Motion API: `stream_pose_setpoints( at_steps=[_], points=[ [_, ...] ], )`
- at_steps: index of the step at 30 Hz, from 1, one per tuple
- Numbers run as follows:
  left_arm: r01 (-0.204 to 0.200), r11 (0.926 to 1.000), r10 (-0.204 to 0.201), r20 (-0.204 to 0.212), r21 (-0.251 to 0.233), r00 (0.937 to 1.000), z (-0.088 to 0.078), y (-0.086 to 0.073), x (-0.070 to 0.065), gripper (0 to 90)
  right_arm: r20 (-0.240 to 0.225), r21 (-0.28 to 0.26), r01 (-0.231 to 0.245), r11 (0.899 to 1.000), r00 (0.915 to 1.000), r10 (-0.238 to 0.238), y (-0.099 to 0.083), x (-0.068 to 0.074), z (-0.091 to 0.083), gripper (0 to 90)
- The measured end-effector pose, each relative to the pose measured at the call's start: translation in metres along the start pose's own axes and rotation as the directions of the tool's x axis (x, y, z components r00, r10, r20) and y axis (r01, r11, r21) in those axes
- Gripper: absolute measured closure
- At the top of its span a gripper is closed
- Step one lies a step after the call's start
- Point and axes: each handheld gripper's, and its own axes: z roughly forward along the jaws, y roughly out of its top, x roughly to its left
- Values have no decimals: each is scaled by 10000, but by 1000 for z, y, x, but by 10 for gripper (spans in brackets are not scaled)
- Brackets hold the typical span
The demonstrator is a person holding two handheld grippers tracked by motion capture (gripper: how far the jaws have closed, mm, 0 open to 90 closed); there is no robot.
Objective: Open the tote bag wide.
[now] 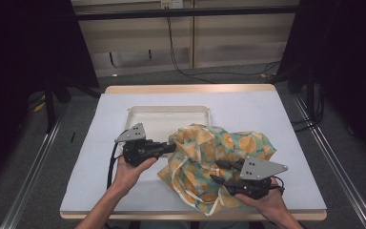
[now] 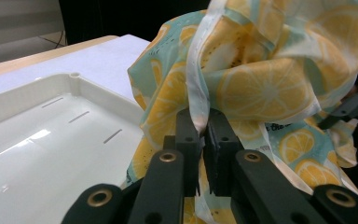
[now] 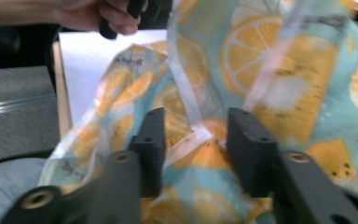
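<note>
Cloth [image 1: 219, 160] with a lemon print lies bunched on the white table [image 1: 100, 143], its far edge against the shallow tray [image 1: 167, 114]. Left gripper [image 2: 204, 133] is clamped on a white hem fold; right gripper [image 3: 193, 140] stands apart around a white strap [image 3: 186, 105] without pressing it. Risk: if the right jaws close off-centre, the thin strap may slide out, and pulling against the left grip could drag the bundle onto the tray.

Lemon-print cloth [image 1: 219, 152]: teal with orange slices, white edge tape, crumpled in a raised heap at table centre, overlapping the tray's 4 o'clock corner.
</note>
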Motion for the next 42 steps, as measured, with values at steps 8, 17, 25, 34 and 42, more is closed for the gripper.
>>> stream_pose_setpoints(
  at_steps=[8,17,25,34,42],
  points=[
    [-17,10000,17,20,-10,10000,0,0,-1,845,36,239,-199,9995,9998,198,0,-4,-4,893],
    [-22,9998,20,-94,-193,10000,-7,2,-2,844,246,-998,-836,9915,9959,865,19,-18,-37,899],
    [-32,9994,26,-173,-335,9998,-10,6,1,844,1735,-1555,-1066,9821,9758,1334,20,-63,-69,900],
    [95,9992,-105,-251,-380,9996,0,8,10,846,2247,-1534,-2108,9654,9440,2418,1,-123,-57,900],
    [177,9998,-175,-556,20,9983,4,0,20,857,1862,-948,-3186,9431,9250,3312,-29,-154,-28,899]
  ],
)
